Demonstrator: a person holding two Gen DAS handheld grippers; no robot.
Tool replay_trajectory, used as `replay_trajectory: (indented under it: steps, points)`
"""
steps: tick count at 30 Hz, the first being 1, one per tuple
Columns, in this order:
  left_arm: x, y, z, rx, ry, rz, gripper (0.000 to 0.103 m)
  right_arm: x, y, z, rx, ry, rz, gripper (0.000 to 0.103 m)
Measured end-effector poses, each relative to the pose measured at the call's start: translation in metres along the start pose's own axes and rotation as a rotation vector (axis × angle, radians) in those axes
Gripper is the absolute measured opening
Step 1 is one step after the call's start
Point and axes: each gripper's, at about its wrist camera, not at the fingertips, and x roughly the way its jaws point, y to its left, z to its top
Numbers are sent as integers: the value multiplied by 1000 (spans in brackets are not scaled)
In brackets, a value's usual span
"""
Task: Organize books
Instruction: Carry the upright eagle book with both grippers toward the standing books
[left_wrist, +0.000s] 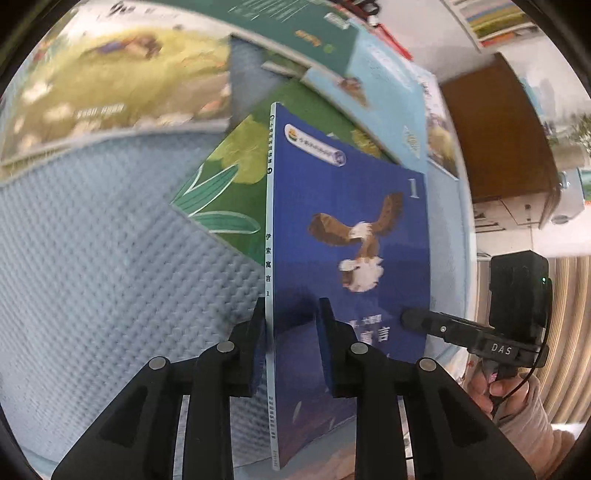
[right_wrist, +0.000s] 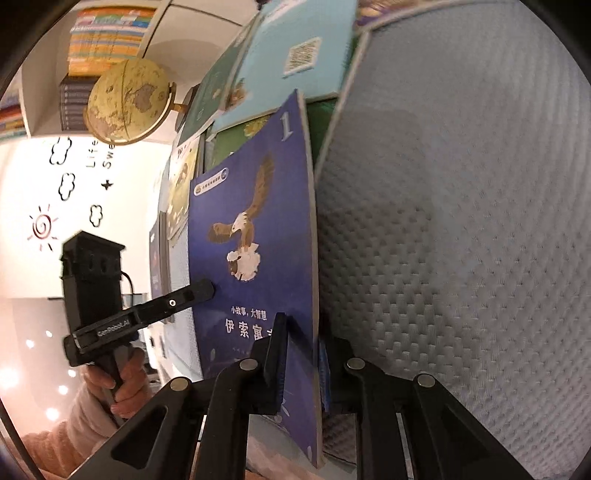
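Observation:
A blue book (left_wrist: 351, 229) with an eagle and a "1" on its cover stands on edge above the blue-grey textured cloth (left_wrist: 110, 258). My left gripper (left_wrist: 291, 343) is shut on its spine edge, one pad on each side. In the right wrist view, my right gripper (right_wrist: 301, 354) is shut on the opposite edge of the same blue book (right_wrist: 258, 206). Each gripper also shows in the other's view, held by a hand: the right gripper (left_wrist: 410, 317) at the cover's right edge, the left gripper (right_wrist: 203, 290) at its left edge.
Several books lie overlapped on the cloth beyond: a green leafy book (left_wrist: 229, 192), a light blue book (left_wrist: 388, 110), a yellow-green book (left_wrist: 110, 85), a dark green book (left_wrist: 295, 29). A globe (right_wrist: 129, 99) and shelved books (right_wrist: 107, 33) stand behind. A wooden cabinet (left_wrist: 495, 129) is at right.

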Motion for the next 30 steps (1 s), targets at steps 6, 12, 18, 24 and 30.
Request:
replay_trajectory:
  steps: [6,12,18,24,30]
  points:
    - [-24,-22,-2,98,-16,-13,21,-17,32,0,-75,-49,-16,14]
    - [-41,-19,6,111,-39,-44,21,-32,53,5,-118,-78,-17,14]
    - [-56,-13,8,147,-48,-59,21,-42,79,1,-168,-107,-22,14]
    - [-75,-4,8,173,-81,-79,21,-43,106,-3,-202,-133,-33,14]
    - [-102,8,6,187,-128,-99,21,-40,142,-5,-240,-149,-46,14]
